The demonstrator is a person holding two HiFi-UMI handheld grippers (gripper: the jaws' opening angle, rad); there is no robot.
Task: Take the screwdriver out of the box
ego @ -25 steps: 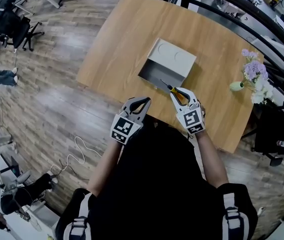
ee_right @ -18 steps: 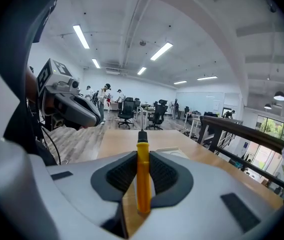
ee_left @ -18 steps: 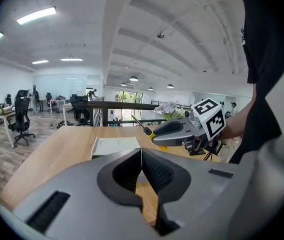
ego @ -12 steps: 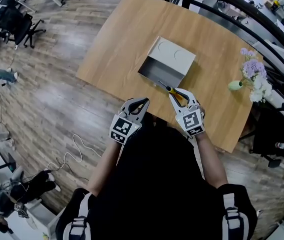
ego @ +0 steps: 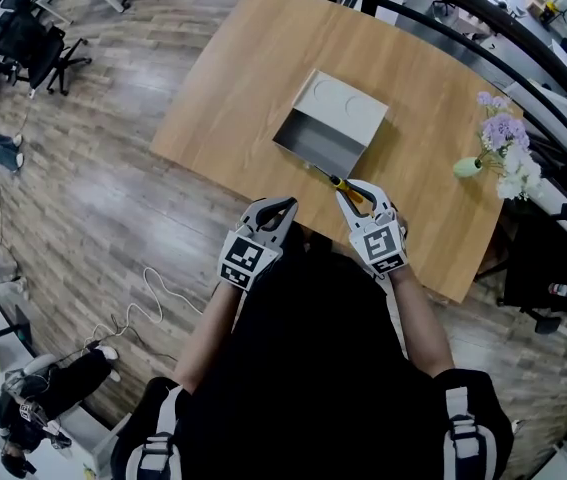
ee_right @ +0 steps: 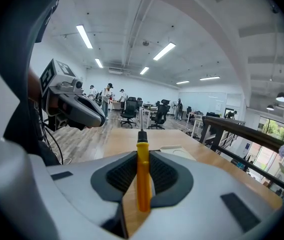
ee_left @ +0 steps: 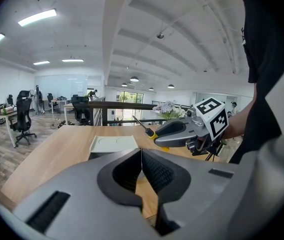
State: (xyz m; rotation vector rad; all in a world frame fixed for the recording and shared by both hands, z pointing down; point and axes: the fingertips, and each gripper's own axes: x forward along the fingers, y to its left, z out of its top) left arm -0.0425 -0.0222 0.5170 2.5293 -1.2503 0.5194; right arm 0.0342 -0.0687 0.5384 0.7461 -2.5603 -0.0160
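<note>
The screwdriver (ego: 339, 180) is sitting between the two jaws of the right gripper (ego: 355, 193). The jaws are squeezing its orange handle (ee_right: 143, 184), and the black collar and thin metal tip are poking out in front. The tip is pointing away from the person, toward the grey box (ego: 313, 153). It is out of the box and just beside the box's near wall. I cannot tell if the tip is touching that wall. In the left gripper view the screwdriver (ee_left: 149, 130) is sticking up and to the left out of the right gripper (ee_left: 158, 136), above the table.

The box is lying open on the wooden table (ego: 253, 68), a bit farther away than the grippers. Its pale lid (ego: 348, 108), with two round shapes pressed into it, is lying flat on the far side.

The left gripper (ego: 278, 208) is hanging to the left of the right one, over the near edge of the table. Its jaws are pressed together, and nothing is between them (ee_left: 142, 166).

At the right side of the table, purple and white flowers (ego: 505, 143) are standing in a small green vase (ego: 466, 168). Black office chairs (ego: 28, 48) are standing far off to the left on the wood floor. A white cable (ego: 153, 298) is curling on the floor near the person's left side.
</note>
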